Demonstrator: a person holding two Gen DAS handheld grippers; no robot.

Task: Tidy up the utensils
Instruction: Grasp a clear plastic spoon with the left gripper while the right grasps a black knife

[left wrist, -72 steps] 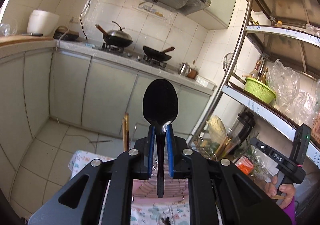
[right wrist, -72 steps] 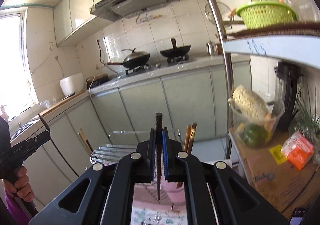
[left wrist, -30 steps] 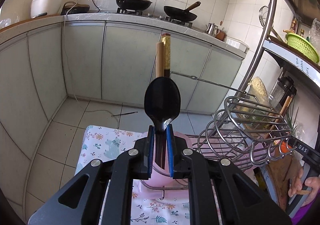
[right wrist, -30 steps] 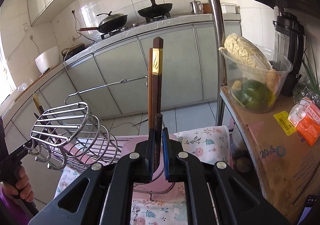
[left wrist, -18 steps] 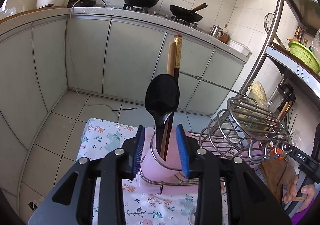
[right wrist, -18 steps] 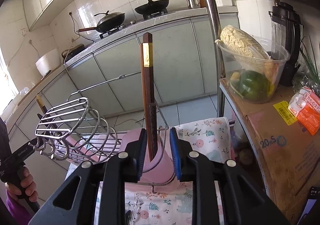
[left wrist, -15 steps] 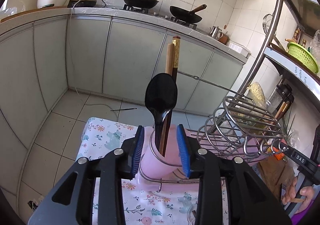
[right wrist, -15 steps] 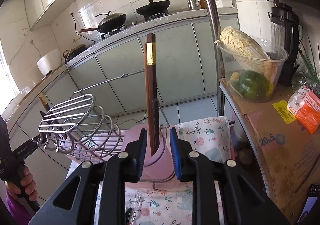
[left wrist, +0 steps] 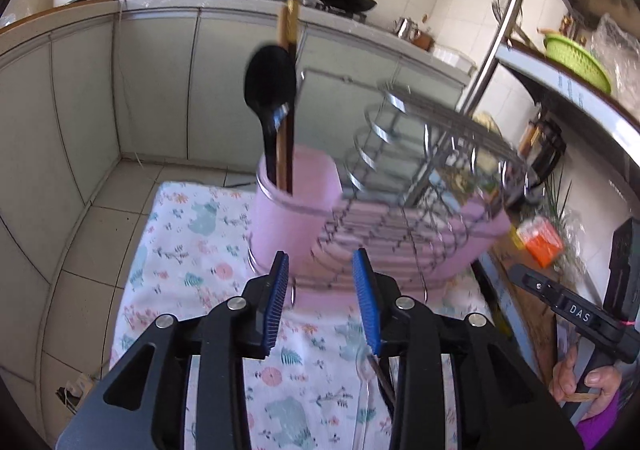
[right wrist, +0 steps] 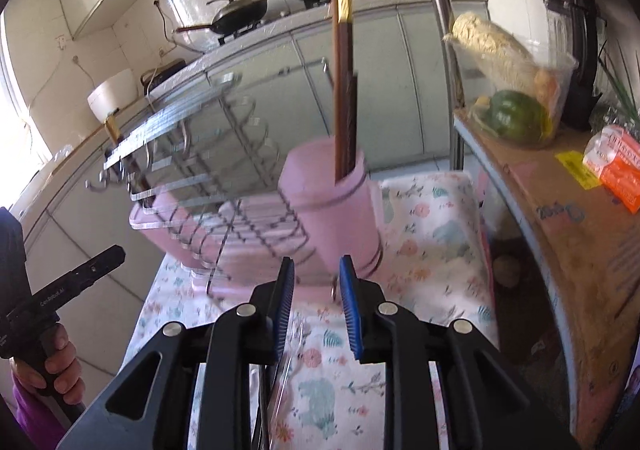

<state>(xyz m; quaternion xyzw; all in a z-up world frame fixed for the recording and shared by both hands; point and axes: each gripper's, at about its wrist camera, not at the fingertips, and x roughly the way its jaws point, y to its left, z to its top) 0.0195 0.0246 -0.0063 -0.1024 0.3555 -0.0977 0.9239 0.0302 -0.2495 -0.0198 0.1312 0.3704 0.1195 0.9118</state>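
A black spoon (left wrist: pixel 269 90) and brown chopsticks (left wrist: pixel 287 62) stand upright in the pink holder cup (left wrist: pixel 292 210) at one end of the wire dish rack (left wrist: pixel 420 186). My left gripper (left wrist: pixel 322 302) is open and empty, below and in front of that cup. In the right wrist view, chopsticks (right wrist: pixel 343 82) and a dark utensil stand in the other pink holder cup (right wrist: pixel 332 210). My right gripper (right wrist: pixel 316 310) is open and empty, just in front of it. More utensils (right wrist: pixel 280 366) lie on the floral cloth (right wrist: pixel 432 234) under the right gripper; a spoon (left wrist: pixel 366 370) lies under the left.
The rack sits on a small table with a floral cloth (left wrist: pixel 192 250). A cardboard box (right wrist: pixel 568 234) with a tub of vegetables (right wrist: pixel 516 90) stands to the right. Metal shelving (left wrist: pixel 560 62) rises beside it. Kitchen cabinets (left wrist: pixel 152 82) and tiled floor lie behind.
Both grippers opened, left the spoon and the dark utensil standing in the pink cups, and have drawn back and down toward the table.
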